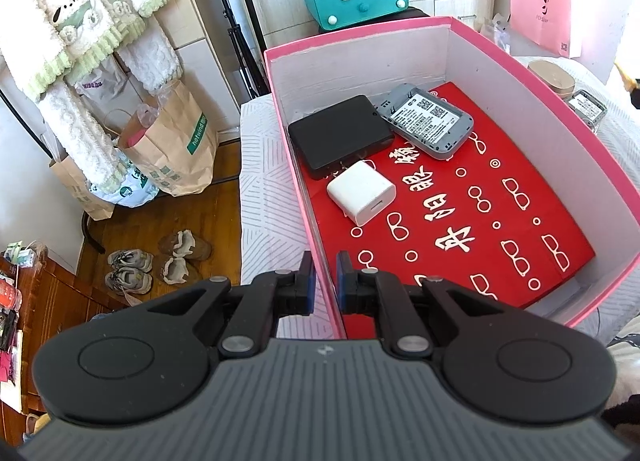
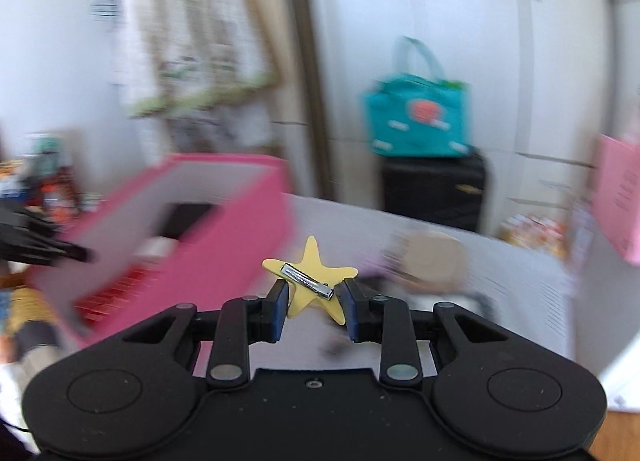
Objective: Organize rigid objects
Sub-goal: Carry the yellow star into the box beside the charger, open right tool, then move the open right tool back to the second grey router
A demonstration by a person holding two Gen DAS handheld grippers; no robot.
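A pink box (image 1: 360, 34) with white inner walls and a red printed floor stands on the bed. Inside lie a black flat case (image 1: 340, 135), a grey device with a label (image 1: 430, 121) and a white charger cube (image 1: 361, 191). My left gripper (image 1: 326, 277) is shut on the box's near left wall, one pad on each side. In the blurred right wrist view, my right gripper (image 2: 314, 301) is shut on a yellow star hair clip (image 2: 310, 265) with a metal clasp, held in the air to the right of the pink box (image 2: 224, 237).
A second grey device (image 1: 586, 107) and a beige round case (image 1: 552, 77) lie on the bed beyond the box's right wall. A teal bag (image 2: 416, 121) sits on a black suitcase (image 2: 434, 191) behind. Paper bags and shoes (image 1: 132, 269) stand on the floor left.
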